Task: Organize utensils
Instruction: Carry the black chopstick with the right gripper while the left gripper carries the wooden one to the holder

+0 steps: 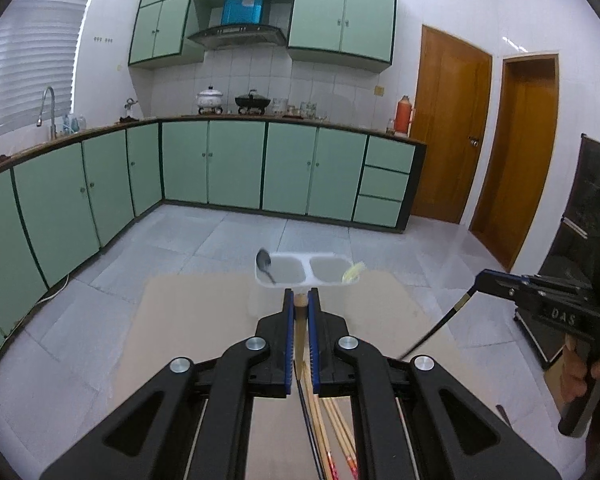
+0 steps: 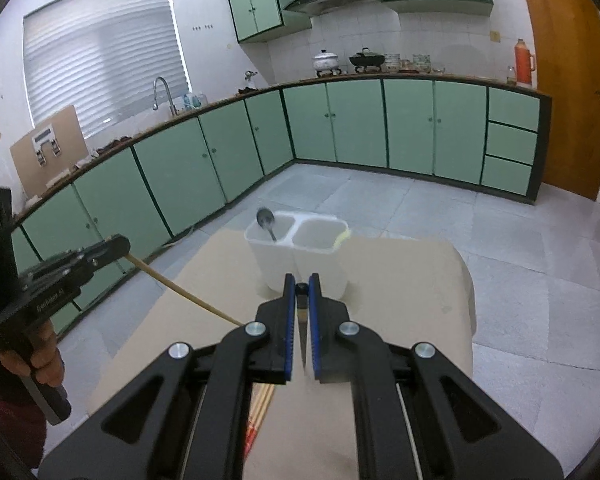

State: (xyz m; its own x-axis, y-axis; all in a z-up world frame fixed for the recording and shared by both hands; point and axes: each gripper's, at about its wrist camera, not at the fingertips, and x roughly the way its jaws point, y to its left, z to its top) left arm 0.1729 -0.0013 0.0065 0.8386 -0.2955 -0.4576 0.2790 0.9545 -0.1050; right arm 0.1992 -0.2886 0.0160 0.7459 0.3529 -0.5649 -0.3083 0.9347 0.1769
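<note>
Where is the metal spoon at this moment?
The metal spoon stands in the left compartment of the white holder at the far edge of the table, bowl end up, ahead of both grippers.

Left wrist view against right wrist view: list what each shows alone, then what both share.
Left wrist only: the dark cabinet at the right edge and loose chopsticks below the left gripper, shut on a tan wooden chopstick.
Right wrist only: a brown cardboard panel on the counter.
Both: the white two-compartment holder with a metal spoon in its left compartment.

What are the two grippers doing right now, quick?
Left gripper: closed on a wooden chopstick.
Right gripper: closed on a dark chopstick.
</note>
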